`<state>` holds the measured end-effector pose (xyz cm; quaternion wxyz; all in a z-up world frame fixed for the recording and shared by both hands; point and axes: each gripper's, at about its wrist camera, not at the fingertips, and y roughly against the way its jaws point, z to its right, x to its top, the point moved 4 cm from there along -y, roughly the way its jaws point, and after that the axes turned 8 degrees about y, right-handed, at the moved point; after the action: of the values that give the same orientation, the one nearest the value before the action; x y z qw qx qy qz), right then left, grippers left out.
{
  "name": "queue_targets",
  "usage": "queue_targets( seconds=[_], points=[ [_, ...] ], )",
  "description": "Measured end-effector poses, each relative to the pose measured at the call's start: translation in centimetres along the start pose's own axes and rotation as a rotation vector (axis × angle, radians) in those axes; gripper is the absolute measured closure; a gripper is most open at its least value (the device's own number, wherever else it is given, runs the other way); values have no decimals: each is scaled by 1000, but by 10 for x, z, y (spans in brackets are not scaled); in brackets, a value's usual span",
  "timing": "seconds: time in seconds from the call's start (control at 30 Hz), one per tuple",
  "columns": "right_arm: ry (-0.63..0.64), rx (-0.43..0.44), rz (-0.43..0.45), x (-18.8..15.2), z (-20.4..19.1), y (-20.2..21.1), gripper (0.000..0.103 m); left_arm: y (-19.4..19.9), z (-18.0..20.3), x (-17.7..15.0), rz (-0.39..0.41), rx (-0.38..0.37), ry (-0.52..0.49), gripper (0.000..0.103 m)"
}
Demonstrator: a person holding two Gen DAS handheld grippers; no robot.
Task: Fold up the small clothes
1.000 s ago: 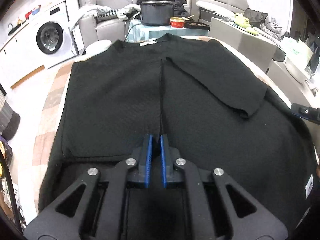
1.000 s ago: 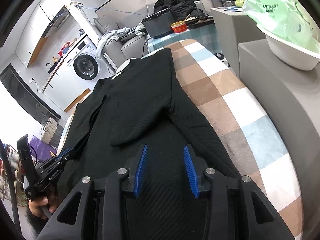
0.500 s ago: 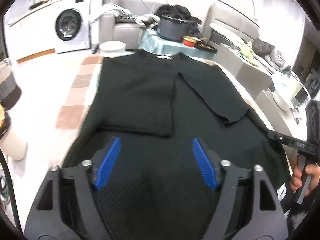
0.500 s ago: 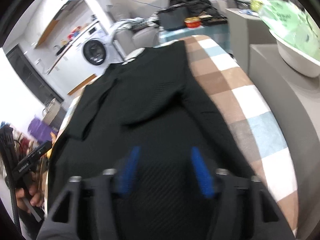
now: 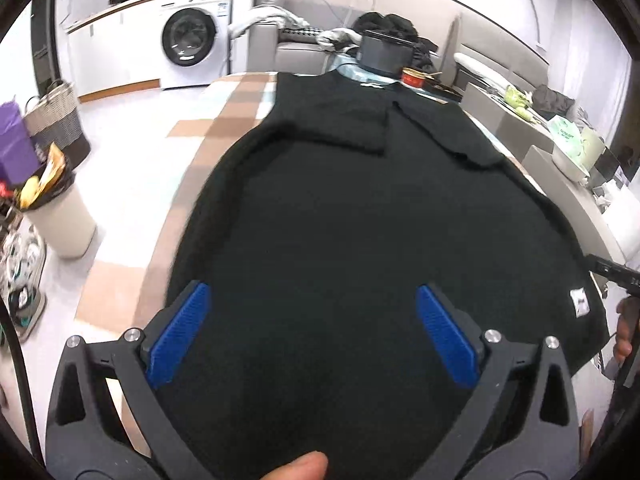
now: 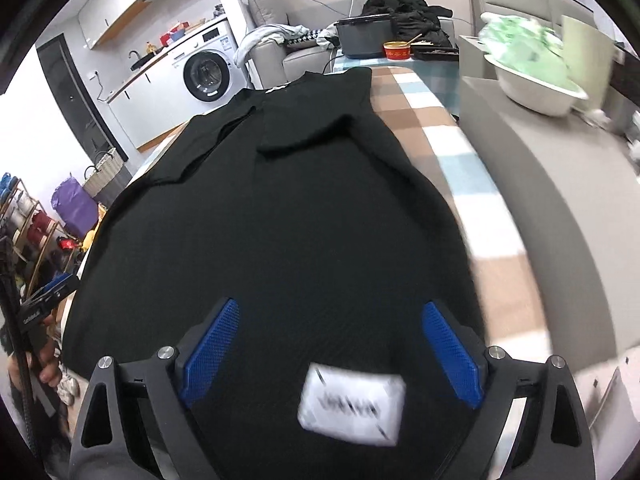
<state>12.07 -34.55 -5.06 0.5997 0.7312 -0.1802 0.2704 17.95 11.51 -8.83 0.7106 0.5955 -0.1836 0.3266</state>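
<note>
Black top [image 5: 360,220], soft and limp — best pinched at lower-frame hem corners; left gripper [image 5: 312,332] and right gripper [image 6: 332,352] have just been opening, wide and empty.

Checked brown, white and blue bed cover [image 6: 448,136], black garment [image 5: 360,220] spread flat on it

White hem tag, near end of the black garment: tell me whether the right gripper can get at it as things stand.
Probably yes. The white tag lies on top of the black garment, right between the open right gripper pads, whose jaws have just been opening; nothing covers it.
</note>
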Motion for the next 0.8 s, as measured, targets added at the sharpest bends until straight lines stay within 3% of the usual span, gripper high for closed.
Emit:
queue_targets(
  seconds=[0.2,0.27,0.4,0.47,0.6,0.67,0.8],
  points=[
    [42,32,-14,-40,8,22,9,28,-32,-31,37,54,67,1],
    [42,6,-24,-50,16,29,12,34,-46,-39,25,71,90,2],
    [3,0,-21,-62,37,42,18,45,-67,-54,4,69,95,18],
    [-24,-11,-36,-69,47,44,29,46,-73,-61,-11,86,86,22],
    [-26,11,-48,-73,52,40,38,43,-78,-68,-41,95,87,26],
    [-29,13,-56,-76,55,37,57,37,-77,-68,-51,116,86,26],
    [-11,-6,-52,-77,52,36,65,35,-77,-69,-49,127,83,27]
  ],
)
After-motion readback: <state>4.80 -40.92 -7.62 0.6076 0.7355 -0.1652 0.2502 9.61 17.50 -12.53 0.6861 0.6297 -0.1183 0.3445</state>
